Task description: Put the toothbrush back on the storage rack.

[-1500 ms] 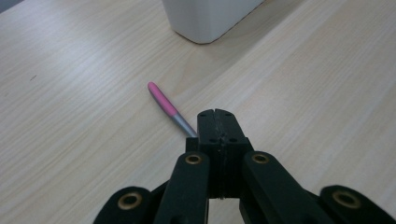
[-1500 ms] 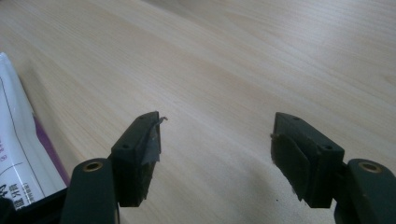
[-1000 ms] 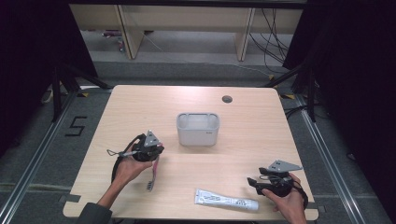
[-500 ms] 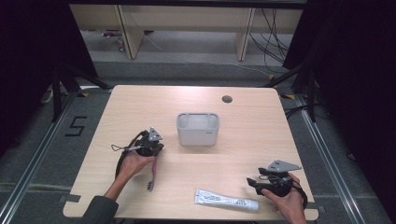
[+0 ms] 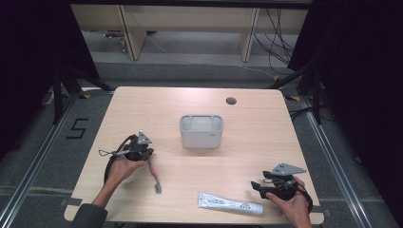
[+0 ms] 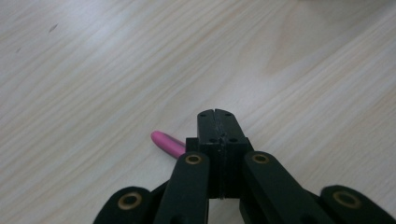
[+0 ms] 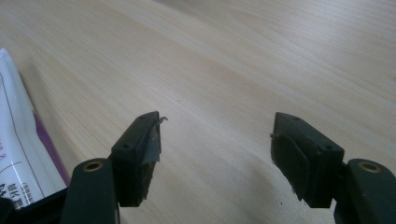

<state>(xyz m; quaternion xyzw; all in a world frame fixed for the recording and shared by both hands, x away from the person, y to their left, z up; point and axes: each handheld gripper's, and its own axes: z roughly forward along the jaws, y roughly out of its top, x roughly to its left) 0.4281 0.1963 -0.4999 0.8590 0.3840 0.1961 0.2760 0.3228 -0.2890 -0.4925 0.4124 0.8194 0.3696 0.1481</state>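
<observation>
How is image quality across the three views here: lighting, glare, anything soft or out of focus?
High view: table evenly lit, surroundings dark. Left gripper view: soft glare on the wood at top; shut left gripper sharp, pink toothbrush handle slightly soft. Right gripper view: open right gripper sharp, far wood blurred.

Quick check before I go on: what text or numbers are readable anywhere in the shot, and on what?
"5": black numeral on the grey floor, left of the table.
Printing on the white tube, seen in the high view and the right gripper view: too small and blurred to read.
Nothing else carries text.
</observation>
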